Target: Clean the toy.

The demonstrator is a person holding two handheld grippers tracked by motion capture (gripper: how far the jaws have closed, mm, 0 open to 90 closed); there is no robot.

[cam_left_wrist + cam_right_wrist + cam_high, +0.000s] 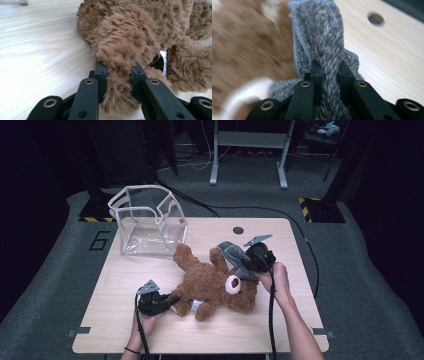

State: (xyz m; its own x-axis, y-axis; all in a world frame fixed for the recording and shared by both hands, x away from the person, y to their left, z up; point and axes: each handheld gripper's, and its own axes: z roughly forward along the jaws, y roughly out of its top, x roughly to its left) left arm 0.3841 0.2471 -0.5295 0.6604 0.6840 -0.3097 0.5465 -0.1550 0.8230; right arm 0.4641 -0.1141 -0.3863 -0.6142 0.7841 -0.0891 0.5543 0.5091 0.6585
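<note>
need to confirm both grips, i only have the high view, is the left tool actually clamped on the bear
Observer: Yes. The left gripper view shows the left tool pinched on a furry limb of the teddy bear.
Operator: and the right tool
Observer: The right gripper view shows the right tool clamped on a bunched fold of the grey knit cloth.
Operator: anything under that left limb
Observer: A white label with printed lines sits beside it.

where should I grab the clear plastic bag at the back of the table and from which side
Take the clear bag by its white-trimmed top rim, coming from above. It stands upright with its mouth open, so the stiff rim offers a thin edge for the jaws; the near side faces the teddy bear.
</note>
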